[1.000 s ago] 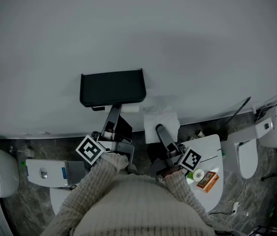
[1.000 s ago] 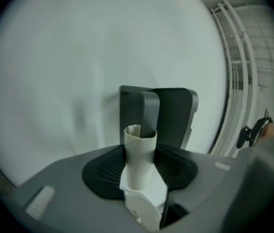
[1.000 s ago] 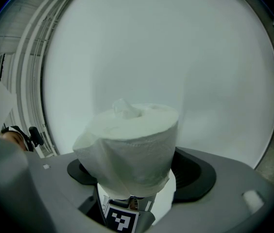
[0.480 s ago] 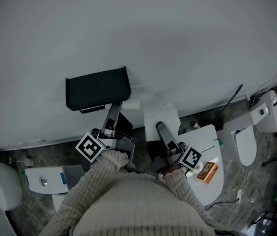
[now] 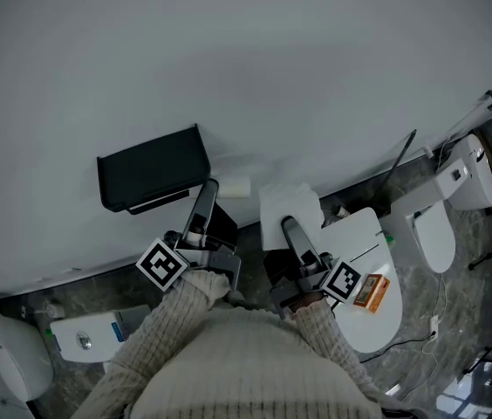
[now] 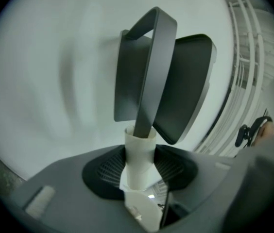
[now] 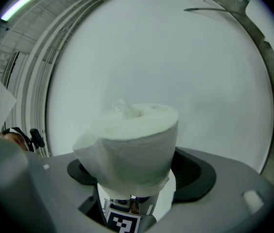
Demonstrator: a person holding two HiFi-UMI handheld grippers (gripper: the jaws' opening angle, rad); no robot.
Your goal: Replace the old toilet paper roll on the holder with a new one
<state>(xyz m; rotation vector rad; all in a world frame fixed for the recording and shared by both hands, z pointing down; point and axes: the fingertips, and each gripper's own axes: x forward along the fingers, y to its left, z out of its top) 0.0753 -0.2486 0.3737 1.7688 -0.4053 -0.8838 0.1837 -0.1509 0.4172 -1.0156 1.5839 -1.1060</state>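
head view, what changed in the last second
The left gripper, shut on the empty tube, drew it rightward from under the black holder to just past its right end. The holder's arm still seems to reach into the tube. The right gripper moved along with the new roll. Both grips are unchanged.

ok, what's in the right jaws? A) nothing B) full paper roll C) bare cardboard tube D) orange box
B: the right gripper view shows a full white roll clamped between the jaws. The bare tube is in the left ones, with the holder's bar running into it.
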